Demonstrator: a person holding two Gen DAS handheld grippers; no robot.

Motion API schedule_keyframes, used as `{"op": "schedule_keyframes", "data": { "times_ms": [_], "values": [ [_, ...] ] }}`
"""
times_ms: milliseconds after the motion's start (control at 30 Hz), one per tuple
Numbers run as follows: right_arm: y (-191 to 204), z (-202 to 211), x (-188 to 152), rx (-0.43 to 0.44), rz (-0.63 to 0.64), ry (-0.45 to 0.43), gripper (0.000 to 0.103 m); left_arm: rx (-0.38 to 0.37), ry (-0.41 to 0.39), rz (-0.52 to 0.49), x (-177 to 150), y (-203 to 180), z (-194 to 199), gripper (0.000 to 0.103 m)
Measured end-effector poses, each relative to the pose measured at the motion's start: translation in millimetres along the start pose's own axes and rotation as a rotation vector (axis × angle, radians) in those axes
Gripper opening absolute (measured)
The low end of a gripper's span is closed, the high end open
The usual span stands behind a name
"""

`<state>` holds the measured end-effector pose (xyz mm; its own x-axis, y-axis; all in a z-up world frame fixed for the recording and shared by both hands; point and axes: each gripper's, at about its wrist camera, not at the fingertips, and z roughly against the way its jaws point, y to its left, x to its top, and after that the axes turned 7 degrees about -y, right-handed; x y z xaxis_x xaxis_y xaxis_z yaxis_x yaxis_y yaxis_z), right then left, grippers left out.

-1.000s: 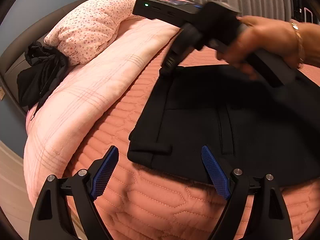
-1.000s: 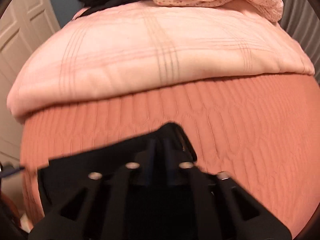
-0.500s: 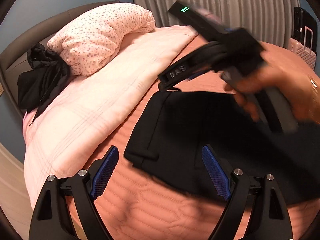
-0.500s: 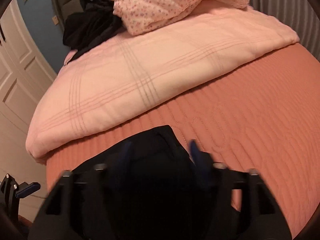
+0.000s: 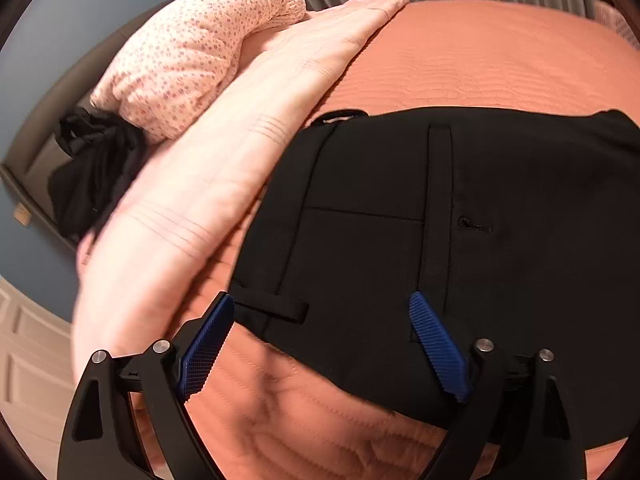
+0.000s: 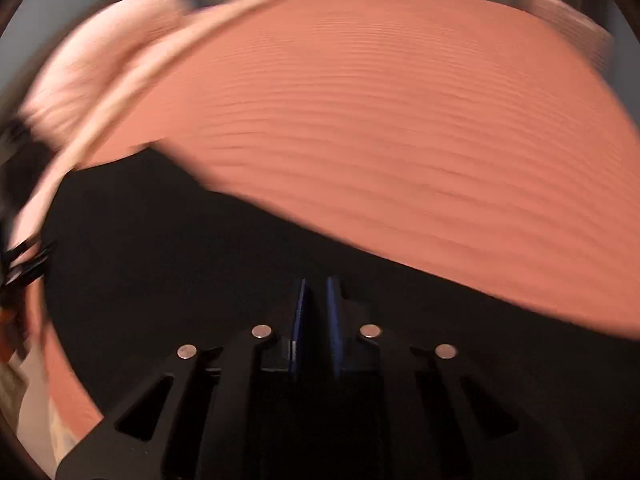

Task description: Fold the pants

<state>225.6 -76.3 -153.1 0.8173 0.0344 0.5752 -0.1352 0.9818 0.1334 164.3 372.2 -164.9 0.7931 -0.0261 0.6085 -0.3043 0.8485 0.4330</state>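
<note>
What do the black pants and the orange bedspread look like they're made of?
Black pants: smooth, matte woven fabric, probably a dress-trouser blend; crisp seams, belt loop and buttonhole show. Orange bedspread: quilted textile, likely cotton or microfiber; stitched, puffy pattern.

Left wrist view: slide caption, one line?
Open left claw over the waistband corner of black pants lying flat on an orange quilt.

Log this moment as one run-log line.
left hand-held gripper: open, at waistband | right hand-held gripper: shut, blurred | black pants: flat on orange bedspread
</note>
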Motion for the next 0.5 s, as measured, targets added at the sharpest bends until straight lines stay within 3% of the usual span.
{"op": "schedule_keyframes", "data": {
  "times_ms": [67, 133, 167, 200, 233, 267, 333, 433, 467, 500],
  "values": [
    [-37, 35, -17, 0.064, -0.102, -0.037, 0.015, 0.035, -0.049, 0.009, 18, -14, 34, 0.083],
    [-38, 47, -37, 0.13, -0.048, -0.029, 0.014, -0.047, -0.101, 0.061, 32, -35, 68, 0.083],
    [-42, 45, -55, 0.106, 0.043, 0.009, 0.013, -0.087, -0.107, 0.07, 37, -52, 81, 0.085],
    [-57, 40, -70, 0.042, 0.102, 0.044, 0.008, -0.133, -0.107, 0.06, 40, -73, 92, 0.085],
    [-87, 50, -77, 0.096, 0.056, -0.001, 0.008, -0.176, -0.101, 0.016, 41, -105, 100, 0.087],
    [-116, 60, -78, 0.042, -0.011, -0.02, 0.01, -0.178, -0.089, -0.029, 40, -128, 104, 0.087],
    [-184, 88, -78, -0.176, -0.136, -0.053, 0.015, -0.185, -0.057, -0.092, 35, -176, 113, 0.085],
    [-275, 151, -91, -0.211, -0.337, -0.151, 0.019, -0.226, -0.103, -0.105, 36, -217, 147, 0.085],
    [-289, 160, -93, -0.207, -0.347, -0.166, 0.028, -0.234, -0.126, -0.114, 36, -229, 159, 0.085],
    [-297, 166, -95, -0.195, -0.349, -0.18, 0.061, -0.242, -0.137, -0.135, 37, -245, 169, 0.085]
  ]
}}
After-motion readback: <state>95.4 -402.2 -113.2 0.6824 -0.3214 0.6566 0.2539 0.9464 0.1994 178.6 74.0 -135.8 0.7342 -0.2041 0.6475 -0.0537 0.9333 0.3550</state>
